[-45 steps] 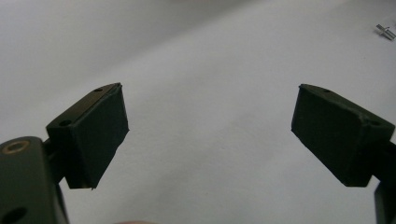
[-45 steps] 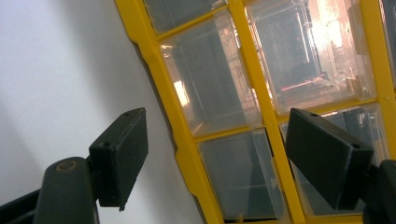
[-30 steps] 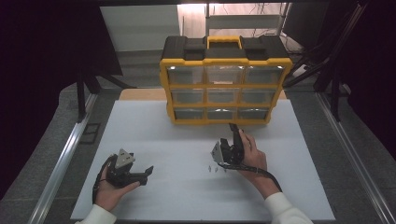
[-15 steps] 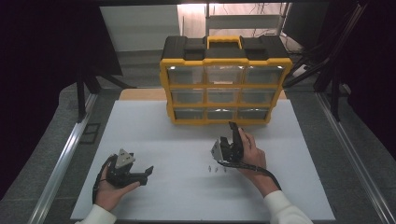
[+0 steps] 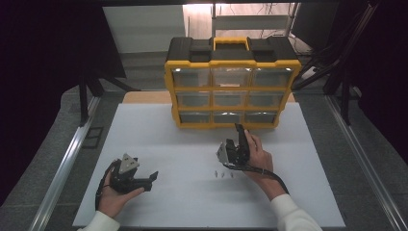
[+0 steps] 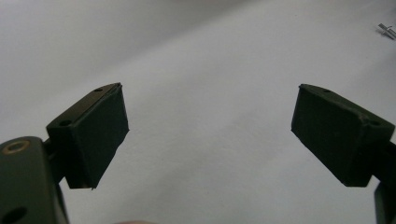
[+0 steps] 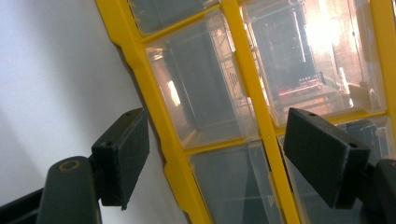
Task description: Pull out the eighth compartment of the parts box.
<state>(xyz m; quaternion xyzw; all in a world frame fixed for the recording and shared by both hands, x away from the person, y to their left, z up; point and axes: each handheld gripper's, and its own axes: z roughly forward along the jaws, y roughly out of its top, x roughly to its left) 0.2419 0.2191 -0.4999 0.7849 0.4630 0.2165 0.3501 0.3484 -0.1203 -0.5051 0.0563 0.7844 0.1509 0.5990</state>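
A yellow and black organiser cabinet (image 5: 232, 77) with several clear drawers stands at the back of the white table (image 5: 159, 130). My right gripper (image 5: 236, 137) is just in front of its bottom row, open, with nothing between its jaws. In the right gripper view the right gripper (image 7: 219, 158) faces the clear drawers (image 7: 201, 98) at a tilt. My left gripper (image 5: 151, 181) rests low at the front left, open and empty. In the left gripper view the left gripper (image 6: 212, 135) points over bare table. A few small screws (image 5: 223, 174) lie near the right hand, and the screws (image 6: 386, 30) sit far off.
Metal rails (image 5: 65, 163) run along both sides of the table. A cable (image 5: 269, 173) trails from the right gripper over the person's wrist. Dark stands and shelving are behind the cabinet.
The right gripper has shifted slightly forward, toward the cabinet. The left gripper has stayed where it was.
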